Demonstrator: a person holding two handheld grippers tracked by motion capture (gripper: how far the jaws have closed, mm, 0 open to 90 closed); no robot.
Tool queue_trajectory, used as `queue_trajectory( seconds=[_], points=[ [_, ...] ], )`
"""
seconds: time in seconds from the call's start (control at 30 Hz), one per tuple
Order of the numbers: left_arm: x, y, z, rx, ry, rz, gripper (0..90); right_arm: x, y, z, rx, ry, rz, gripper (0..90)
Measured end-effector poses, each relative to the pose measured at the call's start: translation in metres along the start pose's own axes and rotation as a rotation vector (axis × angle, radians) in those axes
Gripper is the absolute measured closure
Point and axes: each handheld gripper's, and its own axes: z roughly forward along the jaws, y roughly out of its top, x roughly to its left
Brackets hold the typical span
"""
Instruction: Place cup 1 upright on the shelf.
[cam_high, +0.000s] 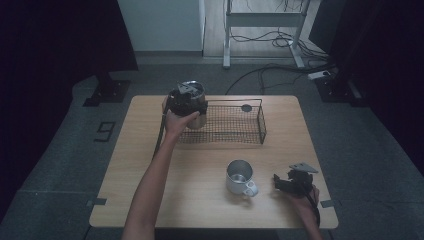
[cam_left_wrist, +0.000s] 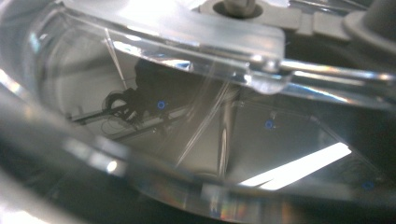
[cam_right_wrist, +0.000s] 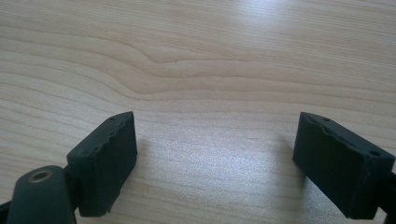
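Left gripper view puts shiny curved metal right against my lens, a rim or inner wall with reflections running across it, so close that I cannot tell how my jaws stand there. From the high view, my left gripper (cam_high: 186, 97) is up at the left end of the wire basket (cam_high: 252, 134), pressed against a steel cup (cam_high: 196, 102) that sits at or just over the basket's corner; whether it rests inside I cannot make out.

My right gripper (cam_high: 294, 181) lies low near the table's right front edge, jaws spread wide with nothing between them, bare wood grain of the table (cam_right_wrist: 196, 60) under them in the right gripper view. A second steel mug (cam_high: 239, 176) stands upright just beside it, its handle turned toward my right side.

I judge both cups to be stiff, light and thin-walled, and slick on their polished sides, so a squeeze on the round body could skid. The rim, one jaw inside and one outside, or the handle, looks like the surer hold. They will not break, but they will clang and roll if dropped.
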Motion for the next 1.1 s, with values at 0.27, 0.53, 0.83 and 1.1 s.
queue_trajectory(
  seconds=[0.27,0.53,0.83,1.1],
  points=[
    [0.004,-0.008,0.007,0.015,0.011,-0.021,4.1,0.000,0.000,0.000,0.000,0.000,0.000,13.1],
    [0.005,-0.017,0.015,0.032,0.006,-0.036,4.1,0.000,0.000,0.000,0.000,-0.001,0.000,13.1],
    [0.002,-0.025,0.023,0.050,0.016,-0.032,4.1,0.000,0.000,0.000,0.000,-0.001,0.000,13.1],
    [0.002,-0.031,0.029,0.069,0.020,-0.033,4.1,0.000,0.000,0.000,0.000,-0.001,0.000,13.2]
  ],
)
